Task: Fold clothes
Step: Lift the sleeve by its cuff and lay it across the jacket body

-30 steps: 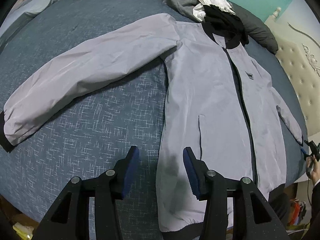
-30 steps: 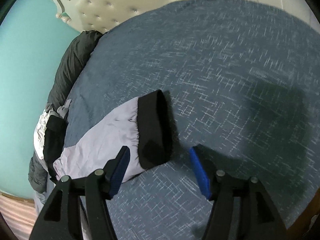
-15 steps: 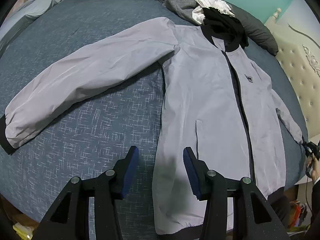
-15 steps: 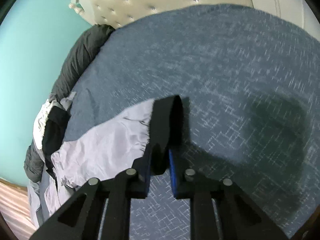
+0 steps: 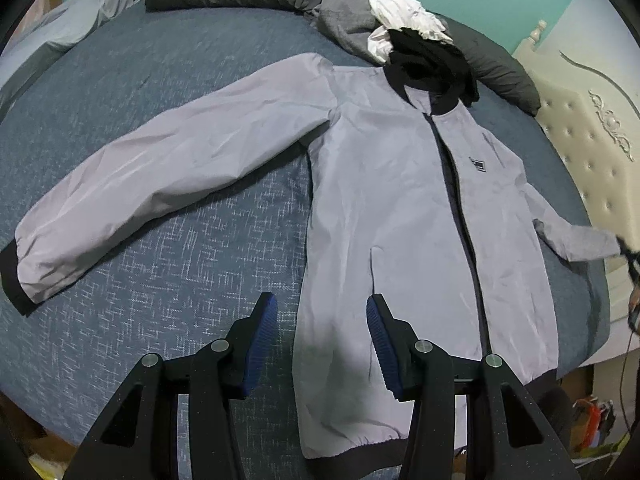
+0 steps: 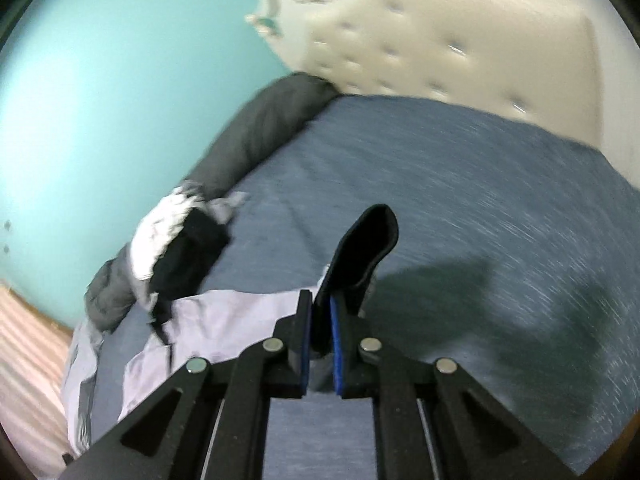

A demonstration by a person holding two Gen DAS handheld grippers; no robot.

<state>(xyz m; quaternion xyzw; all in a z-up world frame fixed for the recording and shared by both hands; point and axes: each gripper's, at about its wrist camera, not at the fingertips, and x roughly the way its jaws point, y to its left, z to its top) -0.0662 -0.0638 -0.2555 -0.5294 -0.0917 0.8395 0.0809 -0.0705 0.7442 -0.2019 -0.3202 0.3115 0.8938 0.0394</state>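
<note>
Pale lilac-grey zip-front jacket of thin crinkled shell cloth (image 5: 384, 216) lies face up on the blue flecked bedspread (image 5: 160, 280), zip closed, black collar (image 5: 436, 96) toward the far pile of dark and white clothes (image 5: 400, 36). One sleeve (image 5: 168, 184) is spread wide and flat, its black ribbed cuff (image 5: 14, 276) resting near the bed edge. The other sleeve (image 5: 576, 240) stands off the bed at the jacket's far side.

Our right gripper (image 6: 320, 320): jaws narrow, clamped on that sleeve's black ribbed cuff (image 6: 364, 252), which sticks up past the fingertips; the sleeve cloth trails slack toward the body. The right wrist view is smeared, so we cannot read fine detail there.

Our left gripper (image 5: 320, 320): jaws wide, holding nothing, hovering over the jacket's side seam above the black hem band (image 5: 360, 450).

Handling, as we judge it: light, soft, probably slick fabric; it will drape, slide over itself and hold air, so folds may creep open. The ribbed cuffs and hem band are thicker and grippier, the surest places to pinch. The side seam or shoulder would serve to pin the body while a sleeve crosses it.

Stage: body flat, one sleeve out, one held; likely a sleeve fold across the chest.
</note>
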